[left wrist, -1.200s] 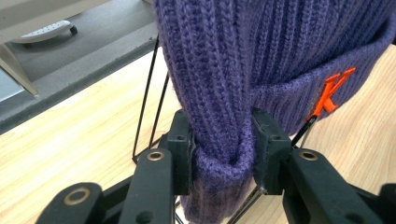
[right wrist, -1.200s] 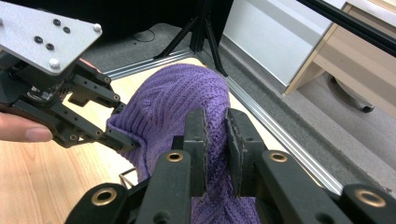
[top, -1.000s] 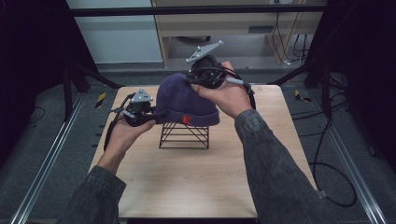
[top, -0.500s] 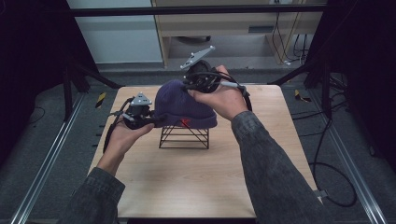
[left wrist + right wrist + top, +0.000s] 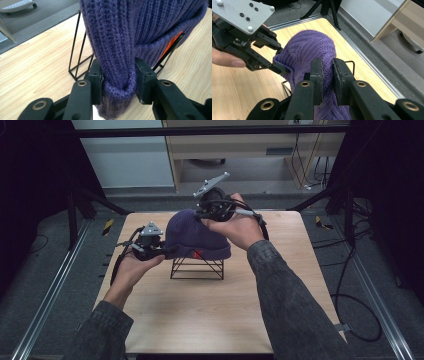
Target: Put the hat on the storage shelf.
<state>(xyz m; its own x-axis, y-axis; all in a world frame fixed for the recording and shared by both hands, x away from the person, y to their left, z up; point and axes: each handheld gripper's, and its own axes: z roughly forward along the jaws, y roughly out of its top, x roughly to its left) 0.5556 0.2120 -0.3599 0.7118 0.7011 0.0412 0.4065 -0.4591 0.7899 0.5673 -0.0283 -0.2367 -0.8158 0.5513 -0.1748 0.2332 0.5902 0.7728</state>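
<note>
Left gripper (image 5: pixel 117 82) is pinching purple beanie (image 5: pixel 192 236) cuff between its jaws. Right gripper (image 5: pixel 327 75) is clamping narrow on the crown knit. Beanie is sitting over black wire rack (image 5: pixel 197 268), under both grippers.

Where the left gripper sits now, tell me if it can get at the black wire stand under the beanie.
Probably not yet. The left gripper is shut on the folded brim of the purple beanie, so it would have to let go first. The black wire stand itself stands close beside it on the table, its lower frame uncovered.
</note>
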